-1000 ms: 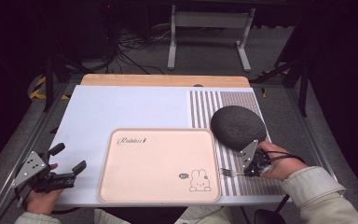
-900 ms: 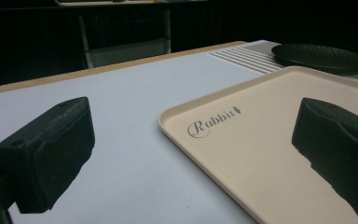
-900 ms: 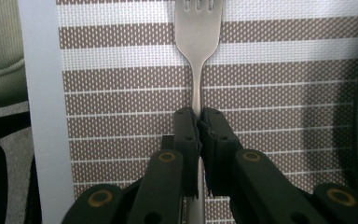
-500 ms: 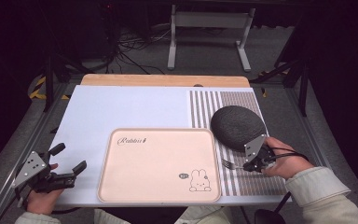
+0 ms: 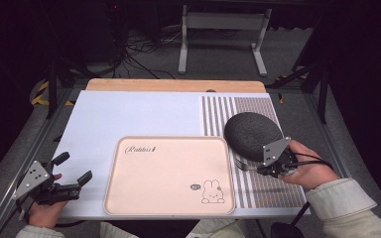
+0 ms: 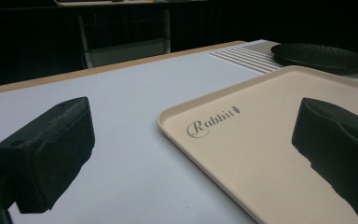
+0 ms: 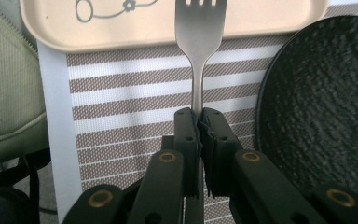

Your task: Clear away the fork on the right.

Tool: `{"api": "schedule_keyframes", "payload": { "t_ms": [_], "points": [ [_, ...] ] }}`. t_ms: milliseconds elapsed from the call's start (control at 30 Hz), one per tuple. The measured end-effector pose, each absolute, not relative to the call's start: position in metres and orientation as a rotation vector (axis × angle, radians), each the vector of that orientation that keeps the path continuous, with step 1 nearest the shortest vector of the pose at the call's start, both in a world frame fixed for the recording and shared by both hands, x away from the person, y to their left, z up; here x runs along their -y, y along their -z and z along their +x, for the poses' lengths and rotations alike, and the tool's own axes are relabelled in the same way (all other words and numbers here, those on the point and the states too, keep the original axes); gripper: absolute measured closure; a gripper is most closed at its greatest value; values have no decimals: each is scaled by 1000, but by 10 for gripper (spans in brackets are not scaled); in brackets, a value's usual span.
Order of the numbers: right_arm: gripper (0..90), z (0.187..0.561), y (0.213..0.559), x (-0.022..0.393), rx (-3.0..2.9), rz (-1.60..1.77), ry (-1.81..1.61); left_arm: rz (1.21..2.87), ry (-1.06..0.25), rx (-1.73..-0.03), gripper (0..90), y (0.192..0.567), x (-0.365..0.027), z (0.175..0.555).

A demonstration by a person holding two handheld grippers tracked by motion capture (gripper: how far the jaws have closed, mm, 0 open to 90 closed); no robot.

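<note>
Right tongs point(image 7: 198, 122) grip a fork point(image 7: 199, 42) beside bare tray point(image 5: 168, 168); left tongs point(image 5: 72, 168) gape.

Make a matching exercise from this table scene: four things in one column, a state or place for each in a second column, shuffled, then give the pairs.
Things:
1. silver metal fork
2. round black textured plate
3. beige rectangular tray with a rabbit drawing
4. left gripper

States or places:
A. jaws open, nothing between them
B. lies on the striped placemat
C. clamped by its handle in the right gripper
D. sits on the pale blue table surface, nothing on it

Pairs: 1-C, 2-B, 3-D, 4-A
</note>
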State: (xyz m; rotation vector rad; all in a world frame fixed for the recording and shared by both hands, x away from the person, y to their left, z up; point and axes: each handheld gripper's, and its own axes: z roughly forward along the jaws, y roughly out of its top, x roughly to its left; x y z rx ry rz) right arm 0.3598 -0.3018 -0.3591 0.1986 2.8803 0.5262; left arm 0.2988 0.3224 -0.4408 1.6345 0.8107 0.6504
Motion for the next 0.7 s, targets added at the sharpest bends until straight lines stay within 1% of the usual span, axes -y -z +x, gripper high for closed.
{"api": "schedule_keyframes", "payload": {
  "t_ms": [500, 700],
  "points": [
    [858, 361, 344, 298, -2817, 367, -625, 1633, -652, -811, 0, 441, -322, 299],
    [860, 360, 333, 289, -2859, 623, -671, 1637, -653, -810, 0, 441, -322, 299]
  ]
}}
